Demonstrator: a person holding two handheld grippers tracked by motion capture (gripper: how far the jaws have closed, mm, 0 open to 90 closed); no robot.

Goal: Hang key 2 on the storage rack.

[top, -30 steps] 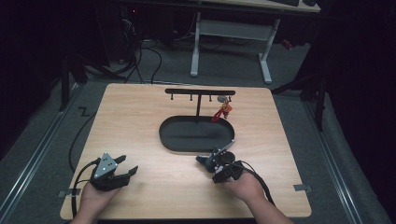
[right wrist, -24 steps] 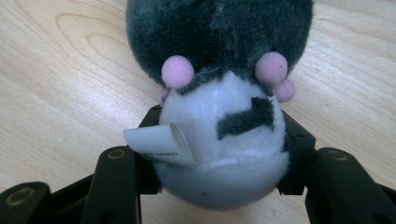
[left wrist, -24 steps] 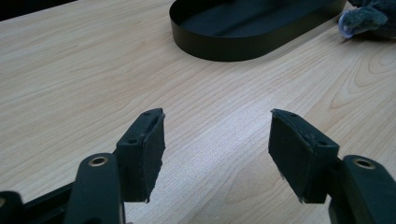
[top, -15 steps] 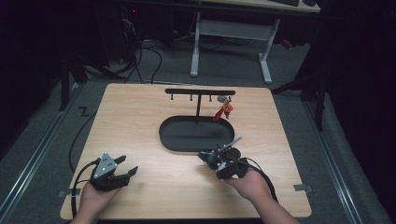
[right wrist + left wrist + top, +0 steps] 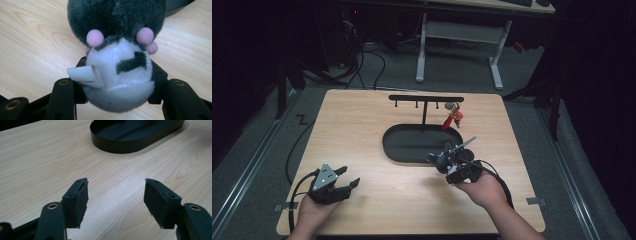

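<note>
A: Your left hand-held gripper (image 5: 116, 202) rests near you on the desk (image 5: 362, 130), its jaws standing wide with nothing between them. It poses no risk.

B: And the right?

A: Your right hand-held gripper (image 5: 117, 82) has just been closing on the plush toy (image 5: 117, 50), which it holds just above the desk. The body is soft, so it could squirm loose.

B: Farther off?

A: The black tray (image 5: 412, 145) and hook stand (image 5: 426, 99) with its red charm (image 5: 454, 118) could get knocked.
</note>
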